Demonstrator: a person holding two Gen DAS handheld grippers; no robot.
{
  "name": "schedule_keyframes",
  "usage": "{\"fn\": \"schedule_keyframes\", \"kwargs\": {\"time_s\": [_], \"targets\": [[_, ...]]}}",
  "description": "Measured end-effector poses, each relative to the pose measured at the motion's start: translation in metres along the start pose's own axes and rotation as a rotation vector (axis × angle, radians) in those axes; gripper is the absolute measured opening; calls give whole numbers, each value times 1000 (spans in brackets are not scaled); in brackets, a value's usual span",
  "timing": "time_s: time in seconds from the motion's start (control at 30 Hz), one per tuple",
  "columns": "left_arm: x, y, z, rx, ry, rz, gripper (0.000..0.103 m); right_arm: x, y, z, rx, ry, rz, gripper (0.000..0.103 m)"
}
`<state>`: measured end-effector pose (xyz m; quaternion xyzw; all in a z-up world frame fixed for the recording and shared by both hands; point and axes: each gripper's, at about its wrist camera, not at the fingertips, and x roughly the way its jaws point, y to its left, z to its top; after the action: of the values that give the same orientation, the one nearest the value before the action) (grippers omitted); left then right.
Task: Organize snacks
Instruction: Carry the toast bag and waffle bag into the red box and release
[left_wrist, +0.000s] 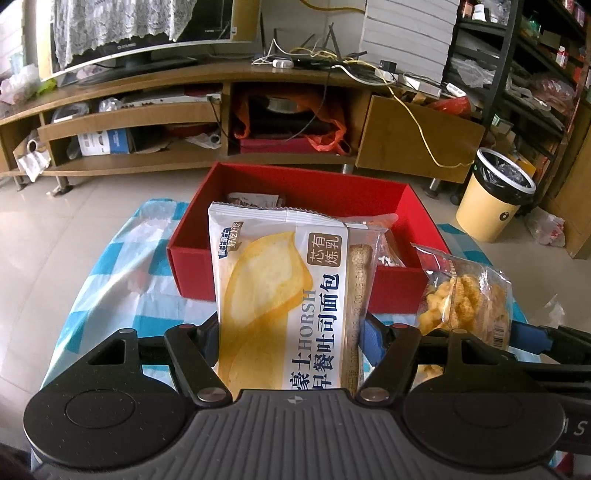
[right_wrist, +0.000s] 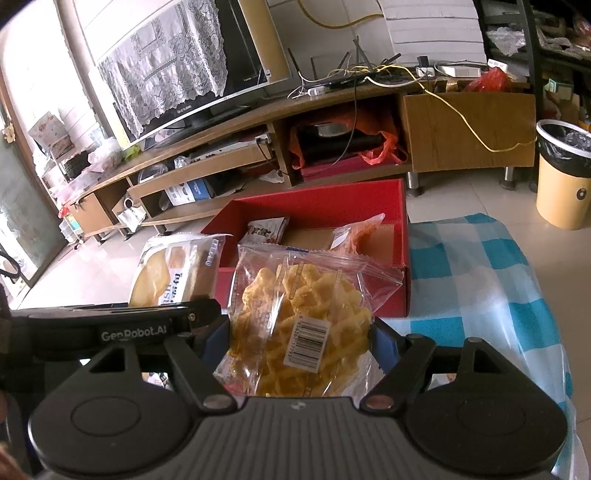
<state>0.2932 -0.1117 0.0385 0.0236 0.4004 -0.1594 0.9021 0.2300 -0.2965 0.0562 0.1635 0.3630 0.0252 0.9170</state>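
Nearest the lens in the left wrist view, the left claw (left_wrist: 291, 332) is clamped on a white bread packet (left_wrist: 284, 295) that stands up the middle of the frame; in the right wrist view the right claw (right_wrist: 301, 332) grips a clear bag of yellow waffle crisps (right_wrist: 295, 314) in the same way. Both packets sit just short of the near wall of the red box (left_wrist: 192, 266), which lies on the blue-and-white checked worktop (left_wrist: 122, 266) at frame centre. Inside the box a small dark-printed sachet (right_wrist: 266, 229) and an orange-tinted bag (right_wrist: 354, 232) already lie on the floor of it — so I judge the sorting partly done, with these two packets yet to go in. Brown box floor between the two shows free room. Each packet must clear the near wall — and the claws ride close side by side, so they could knock. Beyond, tiled floor and a low TV cabinet (left_wrist: 258, 74) fill the upper frame.
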Motion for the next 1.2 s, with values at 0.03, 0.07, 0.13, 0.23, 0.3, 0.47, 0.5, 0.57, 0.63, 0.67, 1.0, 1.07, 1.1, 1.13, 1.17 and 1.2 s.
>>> {"fn": "schedule_keyframes", "kwargs": {"time_s": [0.03, 0.07, 0.13, 0.23, 0.3, 0.47, 0.5, 0.57, 0.63, 0.67, 1.0, 1.07, 1.1, 1.13, 1.17, 1.2], "targets": [[1, 0, 1, -2, -1, 0, 75, 1, 0, 1, 0, -1, -1, 74], [2, 0, 3, -4, -2, 0, 75, 2, 0, 2, 0, -3, -2, 74], [4, -1, 6, -3, -7, 1, 75, 4, -1, 5, 1, -8, -3, 74], [7, -4, 12, 3, -16, 5, 75, 6, -3, 11, 0, -15, -7, 74], [10, -6, 16, 3, -20, 5, 75, 8, -4, 15, 1, -22, -9, 74], [18, -10, 26, 16, -35, 6, 75, 13, -9, 26, 1, -38, -21, 74], [19, -11, 28, 16, -37, 7, 75, 14, -10, 28, 0, -40, -23, 74], [22, -12, 31, 16, -40, 9, 75, 17, -12, 31, -4, -45, -26, 74], [26, -11, 34, 15, -41, 12, 75, 20, -13, 35, -12, -48, -29, 74], [28, -11, 35, 14, -42, 15, 75, 21, -13, 36, -15, -49, -30, 74], [57, -8, 56, 37, -46, 87, 75, 55, -14, 54, -44, -71, -32, 74], [68, -8, 62, 34, -42, 91, 75, 65, -16, 59, -47, -72, -38, 74], [72, -7, 64, 30, -42, 95, 75, 70, -17, 61, -51, -72, -42, 74], [77, -7, 66, 28, -43, 100, 75, 74, -19, 64, -56, -74, -47, 74], [83, -7, 68, 26, -43, 105, 75, 79, -20, 66, -61, -76, -52, 74], [87, -7, 70, 22, -41, 109, 75, 84, -22, 68, -61, -73, -55, 74]]}}
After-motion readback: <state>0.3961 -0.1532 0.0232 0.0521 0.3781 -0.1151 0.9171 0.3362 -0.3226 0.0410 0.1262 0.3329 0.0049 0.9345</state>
